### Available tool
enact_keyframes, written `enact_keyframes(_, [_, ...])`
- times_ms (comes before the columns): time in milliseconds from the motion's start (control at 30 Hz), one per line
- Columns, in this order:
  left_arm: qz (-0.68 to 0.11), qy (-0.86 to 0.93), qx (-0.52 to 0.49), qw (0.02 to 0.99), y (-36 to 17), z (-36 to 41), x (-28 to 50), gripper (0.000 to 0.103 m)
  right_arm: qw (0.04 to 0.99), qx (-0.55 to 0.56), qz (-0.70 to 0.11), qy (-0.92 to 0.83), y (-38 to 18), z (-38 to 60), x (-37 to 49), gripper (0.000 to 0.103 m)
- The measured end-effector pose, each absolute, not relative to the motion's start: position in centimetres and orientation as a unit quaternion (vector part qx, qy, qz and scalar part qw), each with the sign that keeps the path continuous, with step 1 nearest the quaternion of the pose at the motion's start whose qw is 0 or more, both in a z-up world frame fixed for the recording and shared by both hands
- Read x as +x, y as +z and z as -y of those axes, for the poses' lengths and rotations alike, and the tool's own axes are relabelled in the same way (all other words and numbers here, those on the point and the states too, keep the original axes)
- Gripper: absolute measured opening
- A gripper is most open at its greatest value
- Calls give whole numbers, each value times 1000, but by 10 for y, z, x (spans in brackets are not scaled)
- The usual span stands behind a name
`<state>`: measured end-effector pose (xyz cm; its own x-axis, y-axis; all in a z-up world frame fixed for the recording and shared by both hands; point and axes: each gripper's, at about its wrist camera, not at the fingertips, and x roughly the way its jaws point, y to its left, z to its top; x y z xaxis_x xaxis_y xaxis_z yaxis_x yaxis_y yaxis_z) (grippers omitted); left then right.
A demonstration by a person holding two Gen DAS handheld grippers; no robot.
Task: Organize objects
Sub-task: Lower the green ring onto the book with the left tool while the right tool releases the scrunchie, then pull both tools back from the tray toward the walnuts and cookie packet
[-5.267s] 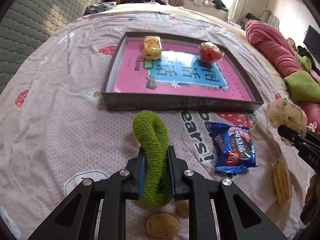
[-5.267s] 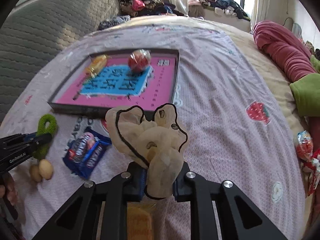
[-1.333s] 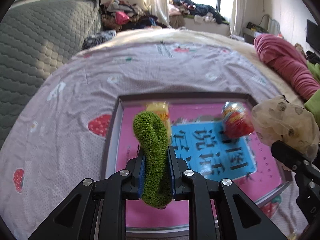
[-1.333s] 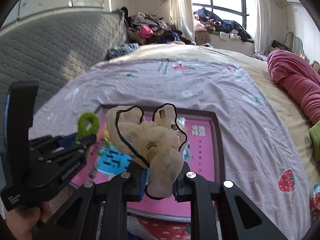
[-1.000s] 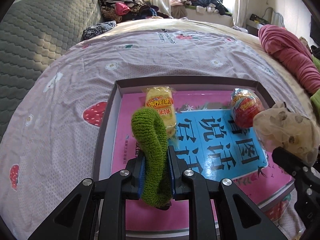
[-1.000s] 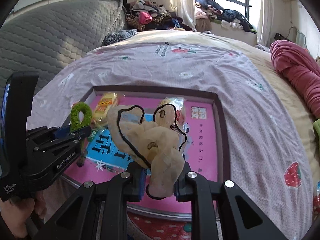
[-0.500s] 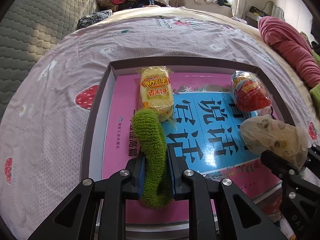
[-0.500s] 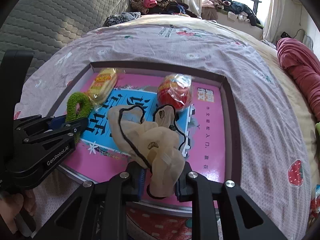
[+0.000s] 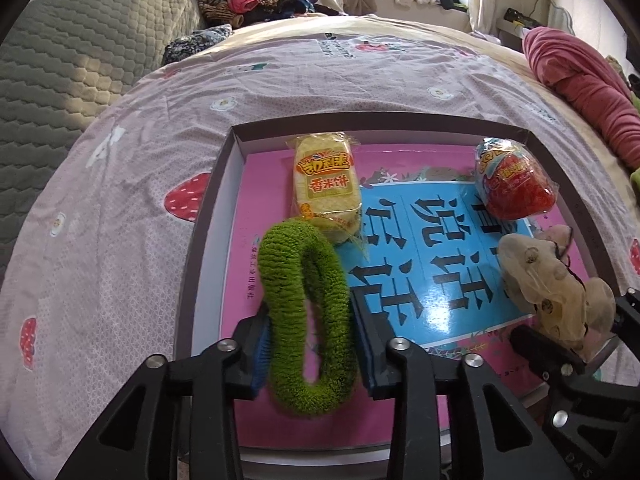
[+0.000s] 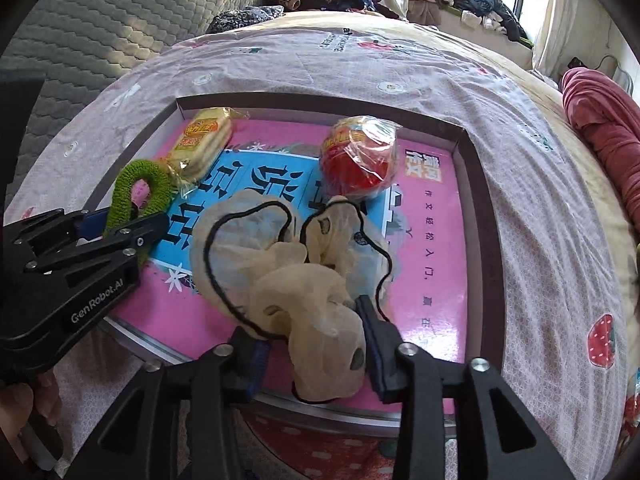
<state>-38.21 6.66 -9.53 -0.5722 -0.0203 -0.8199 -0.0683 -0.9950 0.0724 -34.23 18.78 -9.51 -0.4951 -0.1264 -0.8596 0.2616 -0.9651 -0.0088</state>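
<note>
A shallow dark-rimmed box [image 9: 216, 184] with a pink and blue printed floor lies on the bed; it also shows in the right wrist view [image 10: 476, 216]. My left gripper [image 9: 310, 344] is open, jaws spread around the green scrunchie [image 9: 308, 312], which rests on the box floor near its left edge. My right gripper [image 10: 310, 344] is open too, with the beige scrunchie [image 10: 296, 272] lying loose between its jaws on the box floor. In the left wrist view the beige scrunchie [image 9: 548, 280] sits at the right. The green scrunchie [image 10: 138, 196] shows at the left of the right wrist view.
A yellow rice-cake packet [image 9: 326, 184] and a red wrapped snack [image 9: 512, 184] lie at the back of the box. The pink strawberry-print bedsheet [image 9: 120, 184] surrounds it. A grey quilted headboard [image 9: 60, 48] stands left, a red blanket [image 9: 580, 88] right.
Both grippers came down into the box and their jaws have spread. The green and beige scrunchies, gripped tight half a second ago, now sit loose on the box floor.
</note>
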Motion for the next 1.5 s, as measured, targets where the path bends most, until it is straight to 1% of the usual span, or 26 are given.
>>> enact_keyframes(33, [-48,885,-462,12,-95,-66,-382,45,112,490,-71,-862,-96,-187,-342,52])
enact_keyframes(133, [-50,886,-461,4,-96,-64,-382,57,112,490,-73,-861,-96,-188,-342,57])
enact_keyframes(200, [-47,886,-461,4,-96,-62,-382,59,110,491,-73,-861,-96,-188,-342,59])
enact_keyframes(267, [-45,886,-462,3,-96,-61,-382,64,109,491,-75,-861,-95,-188,-342,60])
enact_keyframes(333, [-47,886,-462,3,-96,-61,-382,68,108,490,-76,-862,-94,-187,-341,65])
enact_keyframes(433, [-42,887,-459,3,-95,-60,-380,72,109,487,-73,-864,-91,-189,-341,67])
enact_keyframes(567, [-35,888,-459,6,-95,-59,-377,75,110,481,-64,-868,-85,-194,-339,67])
enact_keyframes(667, [-35,890,-455,8,-89,-60,-374,77,108,475,-61,-871,-79,-198,-338,71])
enact_keyframes(733, [-40,893,-449,5,-84,-61,-371,80,109,473,-55,-873,-77,-200,-338,77])
enact_keyframes(867, [-43,896,-441,0,-73,-60,-366,83,120,467,-33,-875,-69,-204,-336,78])
enact_keyframes(967, [-43,897,-440,-4,-68,-57,-364,88,129,462,-22,-877,-64,-205,-333,81])
enact_keyframes(1033, [-46,898,-438,-14,-65,-54,-363,93,133,458,-17,-879,-61,-205,-332,85])
enact_keyframes(1067, [-45,898,-437,-18,-64,-52,-362,95,134,457,-16,-879,-60,-204,-331,85])
enact_keyframes(1100, [-41,899,-435,-19,-62,-51,-361,98,134,455,-14,-880,-58,-205,-331,86])
enact_keyframes(1133, [-38,900,-433,-21,-61,-49,-360,99,133,453,-12,-881,-57,-205,-330,86])
enact_keyframes(1267, [-34,903,-427,-22,-54,-45,-353,99,132,439,-3,-888,-48,-209,-327,89])
enact_keyframes(1333, [-30,905,-424,-20,-50,-44,-349,99,133,432,2,-892,-43,-211,-324,95])
enact_keyframes(1500, [-32,910,-411,-35,-32,-40,-334,100,133,407,16,-904,-19,-215,-312,95])
